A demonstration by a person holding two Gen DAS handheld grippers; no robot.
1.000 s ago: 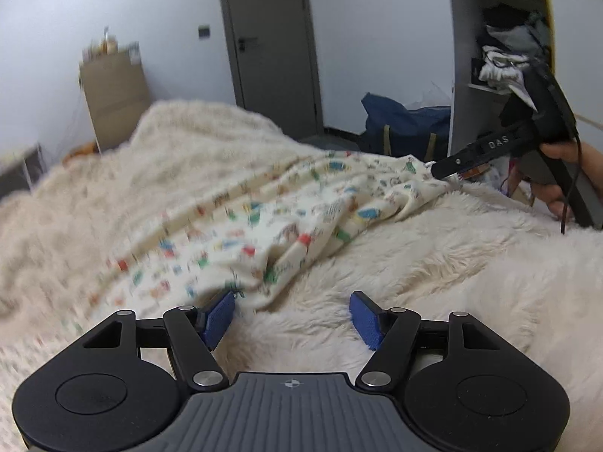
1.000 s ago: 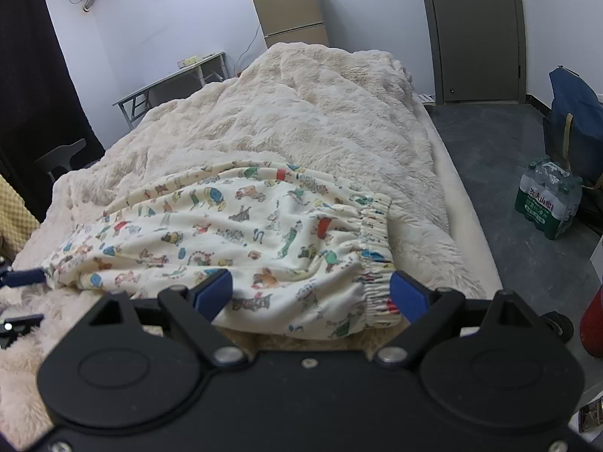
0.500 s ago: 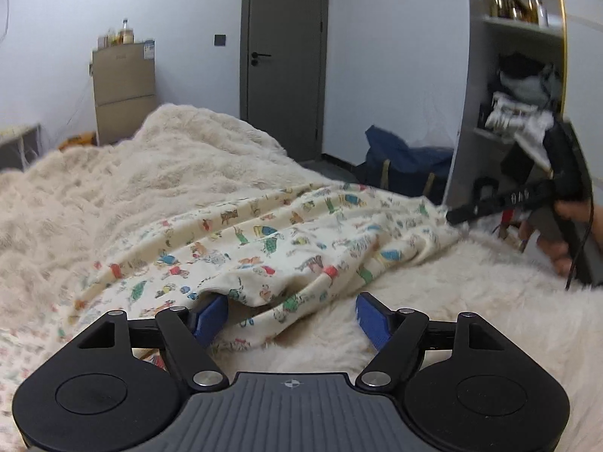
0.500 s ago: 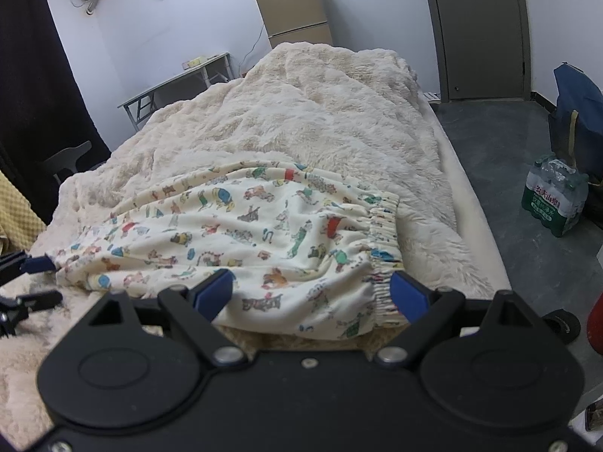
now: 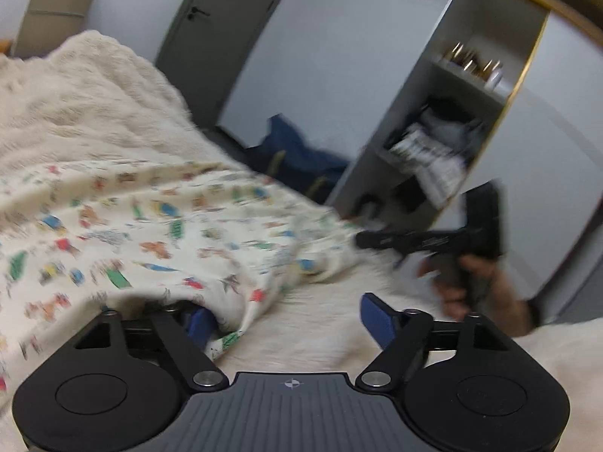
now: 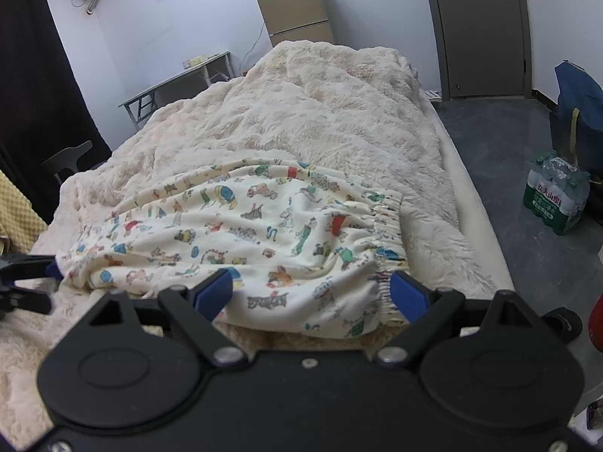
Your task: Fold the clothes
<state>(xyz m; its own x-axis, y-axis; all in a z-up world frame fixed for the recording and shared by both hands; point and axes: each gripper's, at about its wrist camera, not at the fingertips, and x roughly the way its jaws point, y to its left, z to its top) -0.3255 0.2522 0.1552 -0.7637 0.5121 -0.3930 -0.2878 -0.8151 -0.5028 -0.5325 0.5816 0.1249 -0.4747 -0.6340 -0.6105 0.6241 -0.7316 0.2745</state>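
Note:
A cream garment with a colourful cartoon print (image 6: 256,233) lies on the fluffy cream blanket (image 6: 309,113); its elastic waistband (image 6: 388,233) faces right. It also shows in the left wrist view (image 5: 150,226). My right gripper (image 6: 311,293) is open at the garment's near edge, with the waistband corner between its blue pads. My left gripper (image 5: 288,320) is open, its left pad under the cloth's edge. The left gripper also shows in the right wrist view (image 6: 22,278) at the garment's left end. The right gripper shows in the left wrist view (image 5: 426,243).
A fridge (image 6: 294,15) and a grey door (image 6: 482,26) stand beyond the bed. A small table (image 6: 177,83) is at the left. A pack of water bottles (image 6: 554,196) and a blue bag (image 6: 580,113) sit on the floor. Shelves (image 5: 444,143) hold clothes.
My left gripper has pushed forward and tilted, so its left pad is now under the garment's edge. The right gripper has moved slightly closer to the waistband. Both stay open.

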